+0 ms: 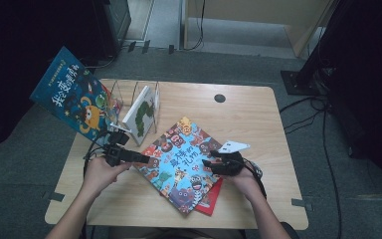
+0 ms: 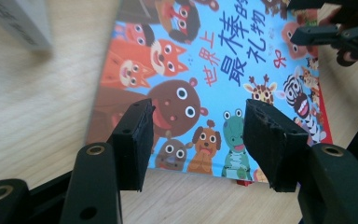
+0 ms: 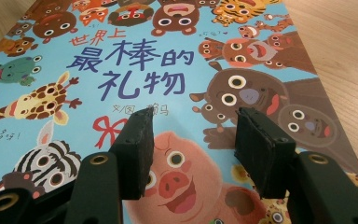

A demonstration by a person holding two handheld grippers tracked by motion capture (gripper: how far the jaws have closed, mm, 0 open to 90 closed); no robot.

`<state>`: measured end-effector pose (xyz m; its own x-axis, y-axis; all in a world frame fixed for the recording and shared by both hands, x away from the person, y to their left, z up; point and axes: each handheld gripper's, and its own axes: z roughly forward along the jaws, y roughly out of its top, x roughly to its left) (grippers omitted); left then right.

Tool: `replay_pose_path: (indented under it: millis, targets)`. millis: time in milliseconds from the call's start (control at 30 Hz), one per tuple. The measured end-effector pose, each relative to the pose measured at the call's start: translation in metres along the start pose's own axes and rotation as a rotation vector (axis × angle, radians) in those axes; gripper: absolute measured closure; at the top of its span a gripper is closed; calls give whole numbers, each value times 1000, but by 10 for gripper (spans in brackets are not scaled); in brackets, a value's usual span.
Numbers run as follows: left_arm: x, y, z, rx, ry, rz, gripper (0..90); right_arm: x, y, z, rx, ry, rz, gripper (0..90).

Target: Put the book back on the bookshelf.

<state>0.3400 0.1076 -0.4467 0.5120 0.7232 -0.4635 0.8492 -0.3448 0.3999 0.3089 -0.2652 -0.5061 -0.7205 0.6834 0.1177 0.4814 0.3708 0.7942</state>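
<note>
Animal picture book (image 1: 181, 162) lies flat near the middle of the table (image 1: 258, 119), on top of a red book (image 1: 210, 201). Your left gripper (image 1: 149, 160) sits at its left edge, jaws spread, nothing pinched. Your right gripper (image 1: 208, 163) hangs over its right side, jaws apart above the cover. A white book (image 1: 140, 113) stands in the wire rack (image 1: 129, 92) behind
</note>
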Motion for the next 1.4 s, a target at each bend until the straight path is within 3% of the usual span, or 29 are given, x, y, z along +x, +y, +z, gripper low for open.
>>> replay_pose_path:
  millis: [233,333,533,700,833,967,1000,1067,1300,1400]
  targets:
    - [0,-5,20,40,26,29,439,0,-1,0,-5,-5,-13,481]
    - [1,-7,24,36,12,32,441,0,-1,0,-12,-5,-1,485]
    - [0,-8,25,32,15,43,432,2,-3,0,-24,-23,-28,498]
    - [-1,-9,25,30,27,40,431,4,0,1,-4,-39,11,498]
    - [1,-13,25,-1,15,46,429,2,0,0,-7,-32,31,499]
    - [-1,-18,27,-33,22,90,424,2,0,1,-10,-31,38,505]
    - [-1,-17,28,-37,8,89,414,2,1,0,-6,-32,45,508]
    - [0,-12,30,-41,-13,48,380,2,1,1,-4,-40,41,520]
    - [0,-7,32,-38,30,72,537,2,2,0,-3,-45,47,534]
    - [4,-6,28,-31,36,68,548,0,1,0,-8,-32,67,533]
